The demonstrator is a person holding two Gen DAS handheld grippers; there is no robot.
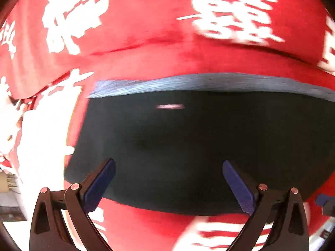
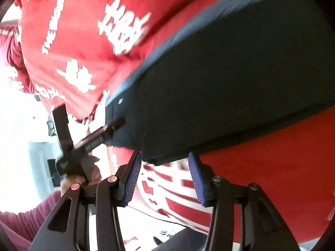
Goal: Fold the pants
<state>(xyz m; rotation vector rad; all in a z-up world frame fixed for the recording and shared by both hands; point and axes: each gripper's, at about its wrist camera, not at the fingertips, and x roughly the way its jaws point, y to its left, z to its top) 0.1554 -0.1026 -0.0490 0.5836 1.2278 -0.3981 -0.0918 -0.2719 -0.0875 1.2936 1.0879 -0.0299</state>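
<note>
The dark navy fabric pants lie as a compact flat slab with a lighter blue ribbed band along the top edge, filling the middle and right of my left view, on the red cloth printed with white characters. I judge the folding nearly done or done: I see no loose leg trailing out, though blur and the frame edge hide the right end. What may be left is a last tidy or a final fold, and I cannot tell which.

My left gripper hovers low over the near edge of the pants, at the bottom centre of its frame, its 2 blue-padded fingers spread wide with nothing between them. I cannot tell if they touch the fabric.

In my right view the pants run from centre to upper right. My right gripper sits at bottom centre, tilted, just beside a near corner of the pants, fingers spread apart and empty. At the left of that frame, my left gripper points at the pants' end, held by my hand in a maroon sleeve.
</note>
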